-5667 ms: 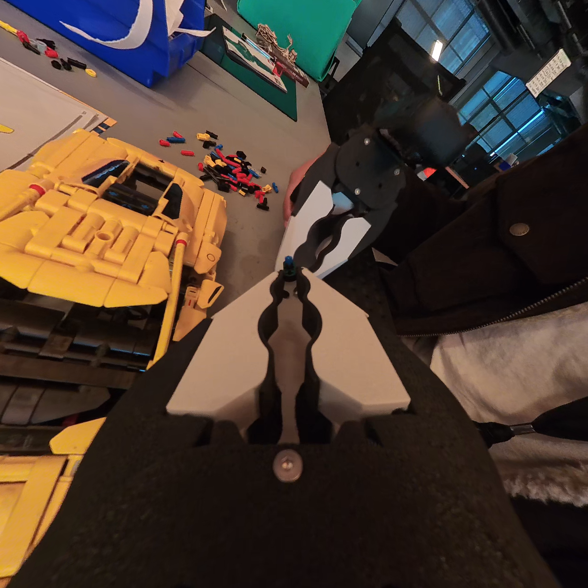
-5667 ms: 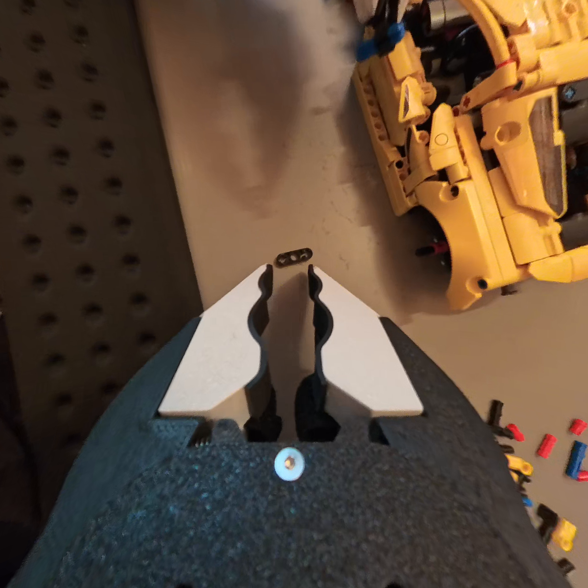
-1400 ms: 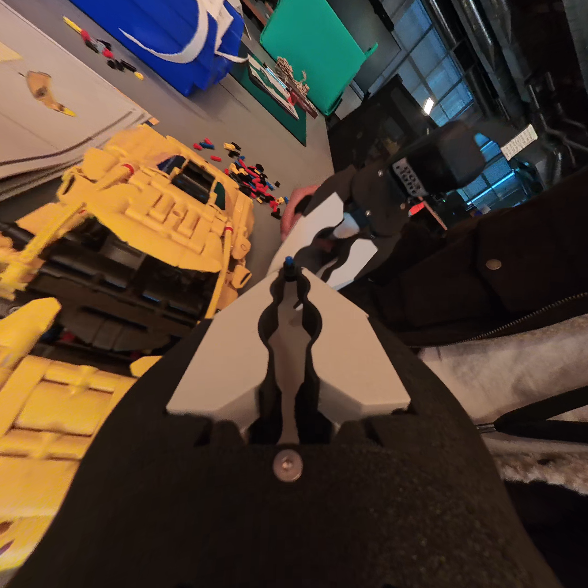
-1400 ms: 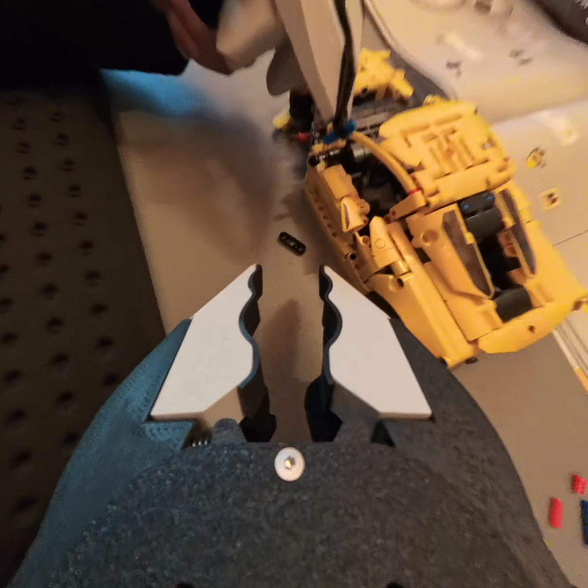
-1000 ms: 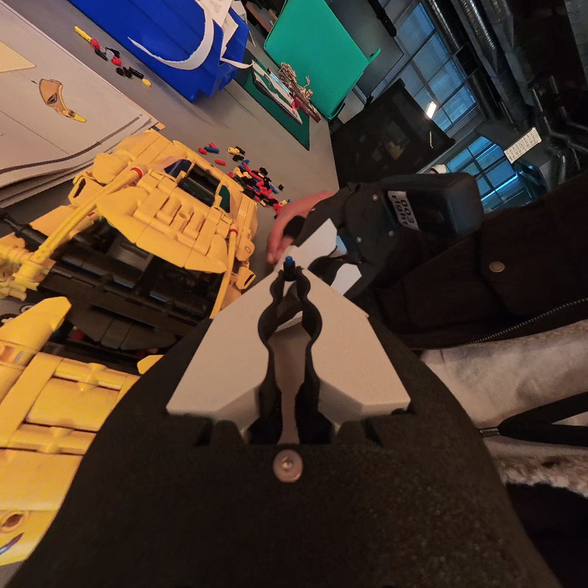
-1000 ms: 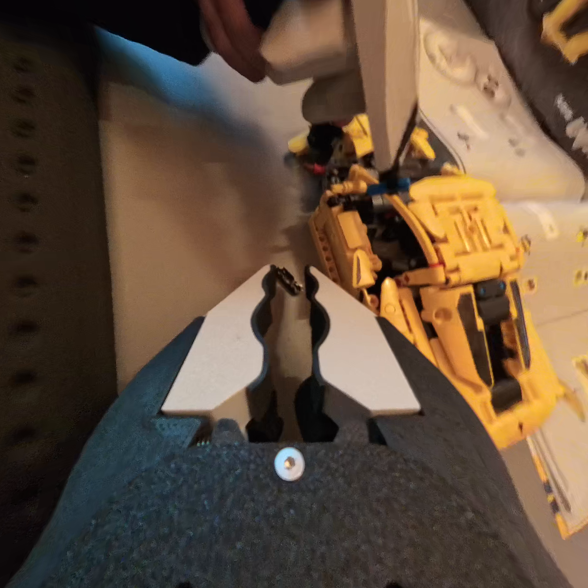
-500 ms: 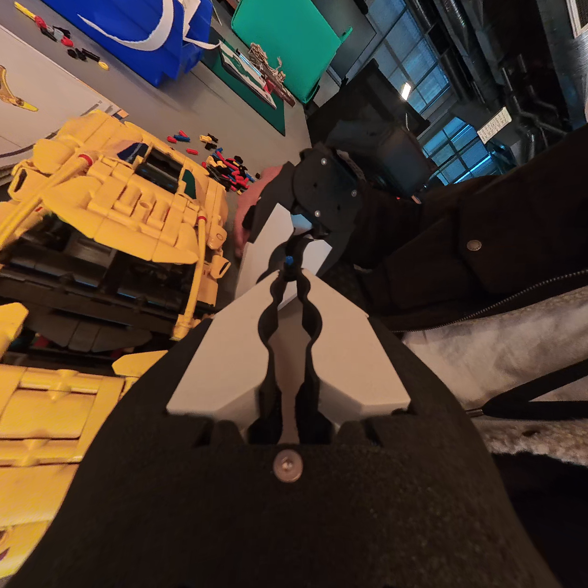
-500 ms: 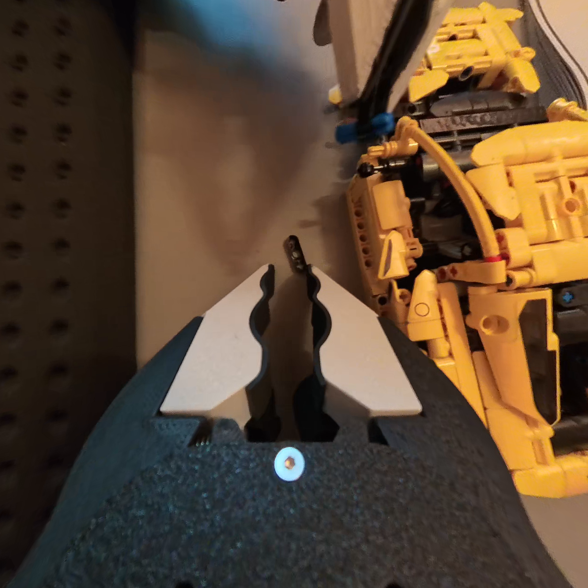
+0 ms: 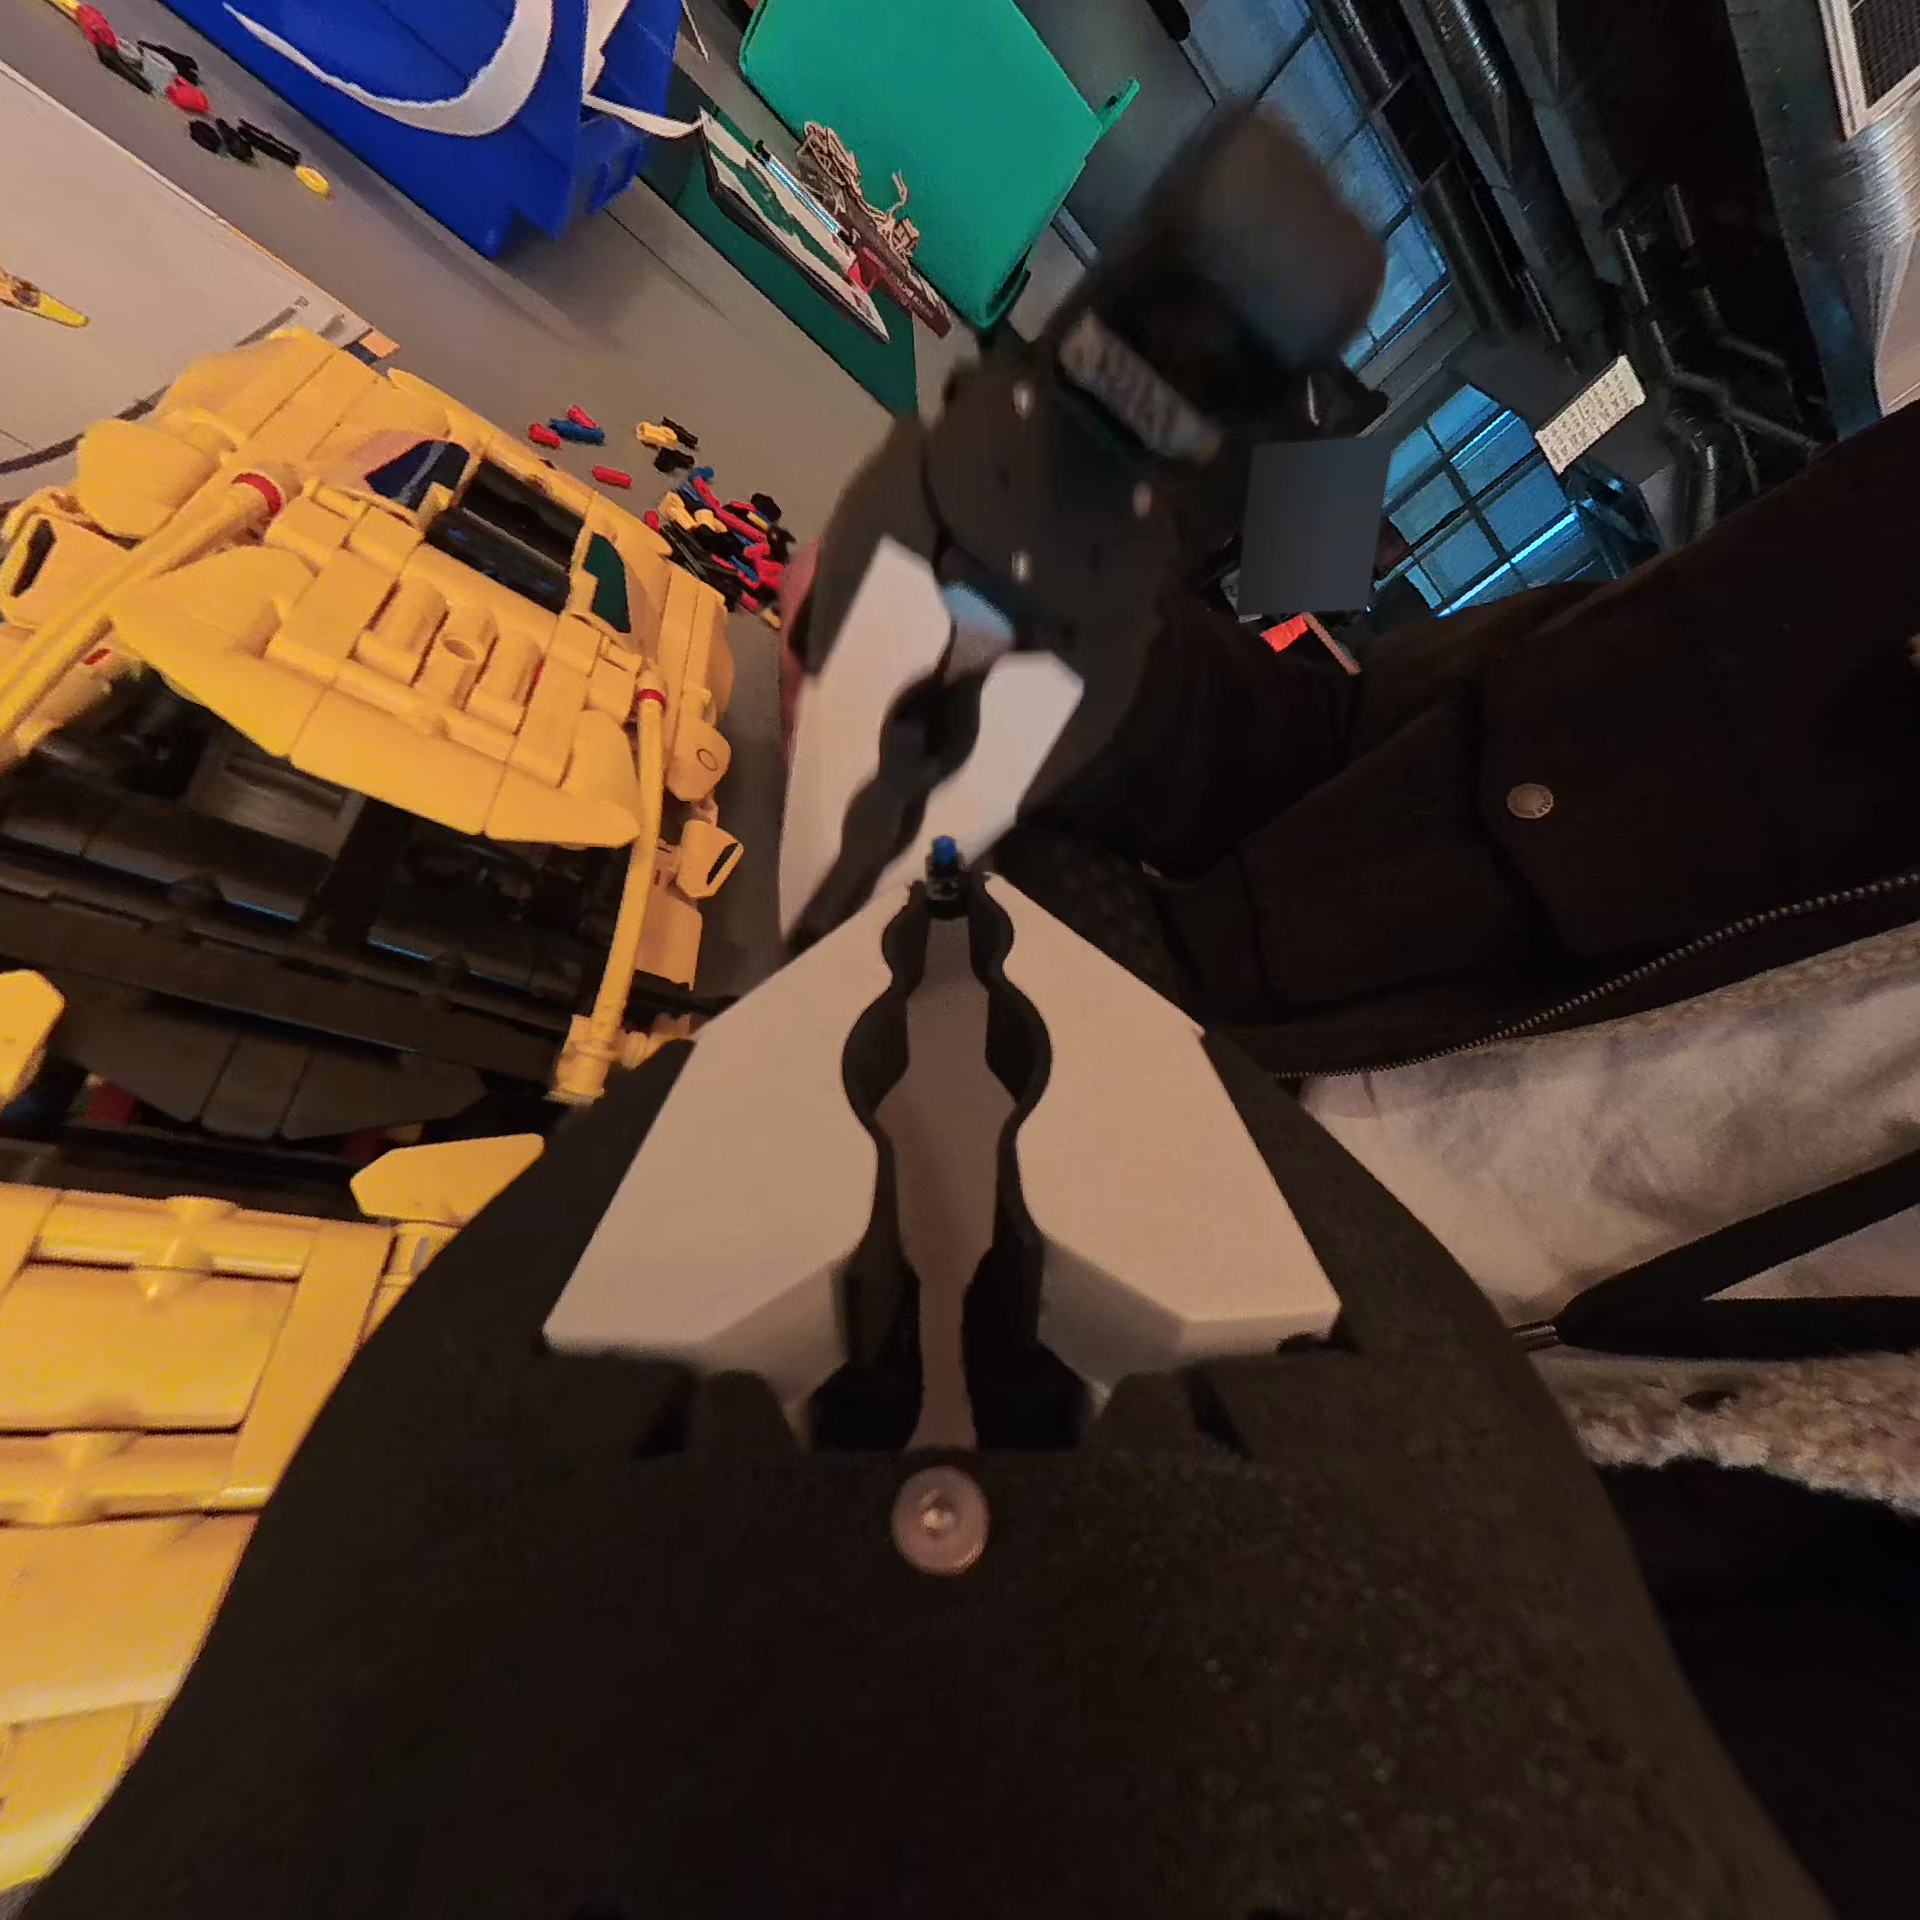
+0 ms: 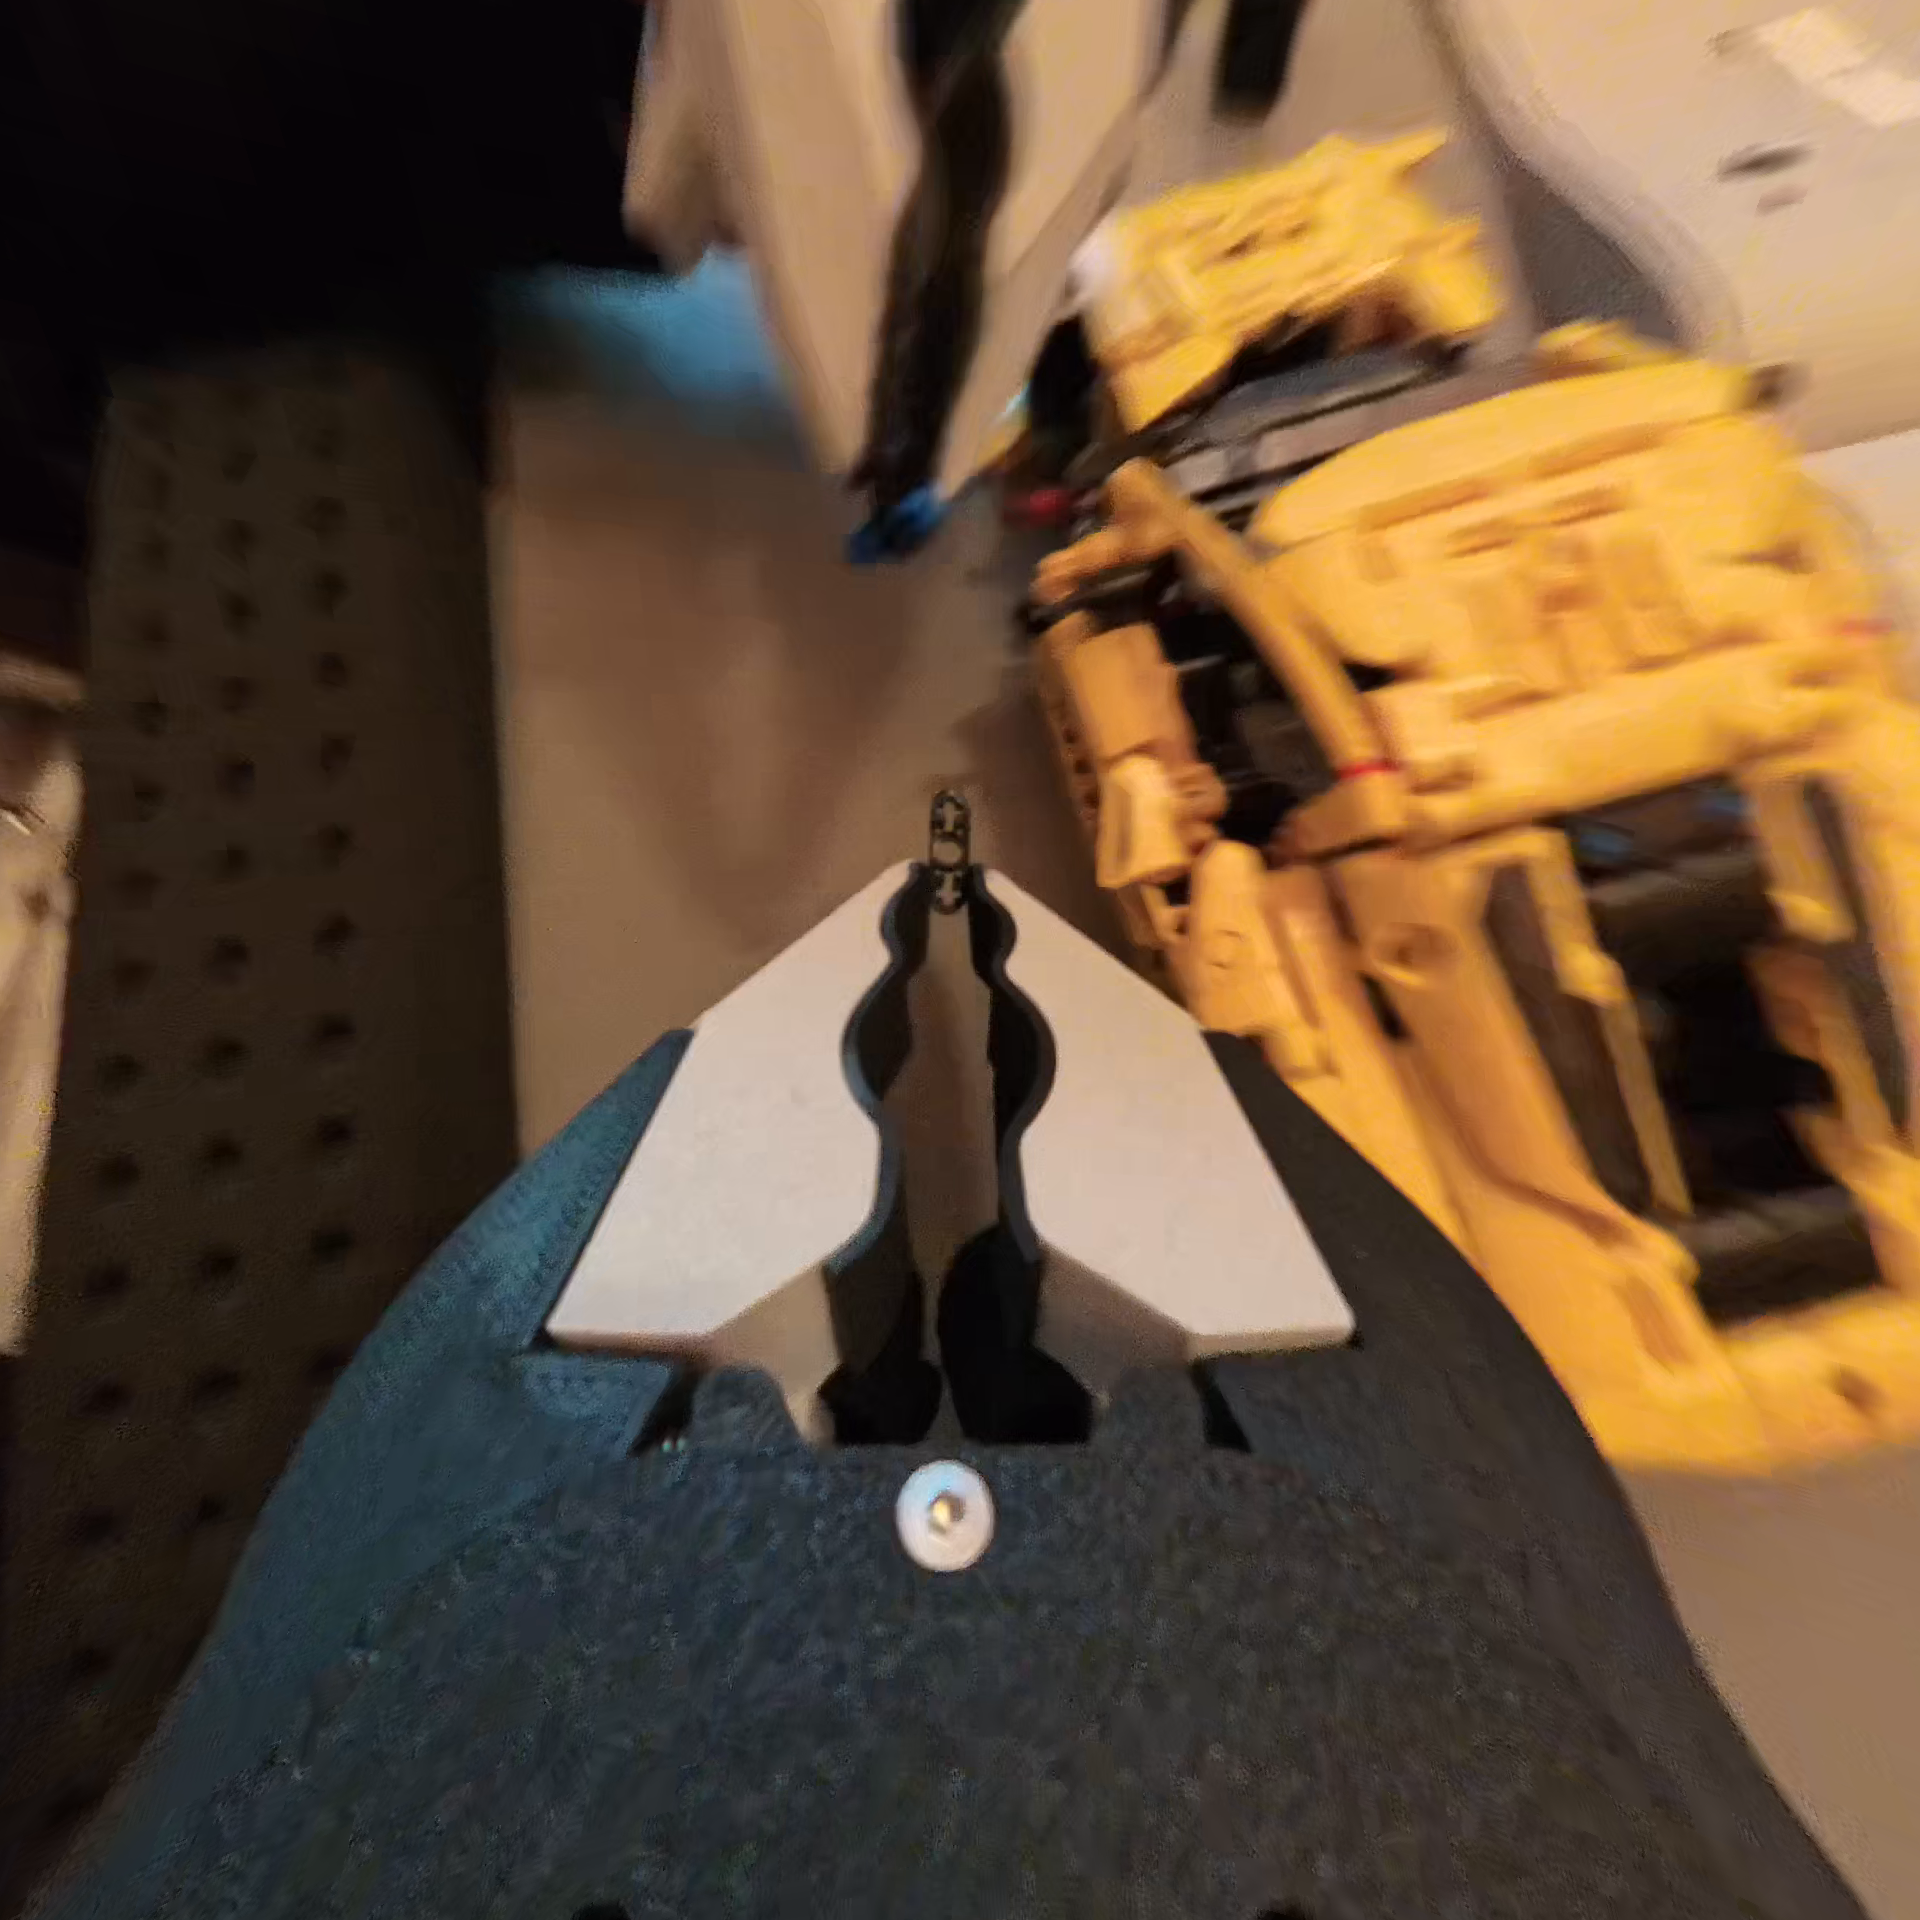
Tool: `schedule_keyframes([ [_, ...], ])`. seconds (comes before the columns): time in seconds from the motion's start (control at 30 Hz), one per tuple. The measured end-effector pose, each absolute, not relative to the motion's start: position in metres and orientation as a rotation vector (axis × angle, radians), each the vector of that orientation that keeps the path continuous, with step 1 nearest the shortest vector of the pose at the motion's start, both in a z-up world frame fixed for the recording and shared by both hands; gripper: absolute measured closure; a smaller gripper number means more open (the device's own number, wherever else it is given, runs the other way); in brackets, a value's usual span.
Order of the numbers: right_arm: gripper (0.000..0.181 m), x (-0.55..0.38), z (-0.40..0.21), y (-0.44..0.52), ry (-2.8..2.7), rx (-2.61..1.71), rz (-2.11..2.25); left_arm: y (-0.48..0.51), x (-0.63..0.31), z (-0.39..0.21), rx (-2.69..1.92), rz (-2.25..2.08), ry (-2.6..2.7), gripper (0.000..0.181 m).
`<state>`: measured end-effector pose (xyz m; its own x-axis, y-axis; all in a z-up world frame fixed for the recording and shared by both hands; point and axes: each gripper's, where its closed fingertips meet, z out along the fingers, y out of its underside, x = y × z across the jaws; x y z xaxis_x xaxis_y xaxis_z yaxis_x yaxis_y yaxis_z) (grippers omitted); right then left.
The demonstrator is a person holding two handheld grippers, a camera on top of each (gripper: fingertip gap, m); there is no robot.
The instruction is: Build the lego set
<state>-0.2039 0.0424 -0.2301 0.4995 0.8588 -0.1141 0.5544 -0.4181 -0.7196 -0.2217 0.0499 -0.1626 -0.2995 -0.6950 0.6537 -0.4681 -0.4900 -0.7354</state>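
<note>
My left gripper [image 9: 943,883] is shut on a small blue pin [image 9: 943,854] that sticks out of its tips. My right gripper [image 10: 948,885] is shut on a small black beam with holes [image 10: 948,836], held upright above the table. The half-built yellow lego car [image 9: 364,665] lies on the table left of the left gripper; in the right wrist view it [image 10: 1455,790] is blurred, to the right of the beam. The right gripper [image 9: 842,883] shows close beyond the left one. The left gripper [image 10: 904,488] with the blue pin [image 10: 896,530] shows at the top of the right wrist view.
A pile of loose red, blue, black and yellow pieces [image 9: 717,530] lies beyond the car. A blue bin [image 9: 436,83], a green box [image 9: 925,135] and a paper sheet [image 9: 104,270] lie farther back. A perforated mat [image 10: 260,831] borders the table. A person's dark jacket [image 9: 1558,779] is at right. Across from one pair of fingers to the other is roughly 7 cm.
My right gripper came down over the black beam on the table, shut on it and lifted it. My left gripper has kept hold of the blue pin throughout.
</note>
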Motion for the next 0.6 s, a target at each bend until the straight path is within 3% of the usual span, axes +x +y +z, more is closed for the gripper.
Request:
schedule_keyframes([
  [0.17, 0.176, -0.199, -0.152, 0.053, -0.866, -1.953, 0.974, 0.047, -0.22, -0.163, -1.737, -1.874, 1.49, 0.175],
  [0.6, 0.176, -0.218, -0.159, 0.052, -0.893, -1.994, 1.125, 0.045, -0.218, -0.158, -1.705, -1.893, 1.488, 0.175],
])
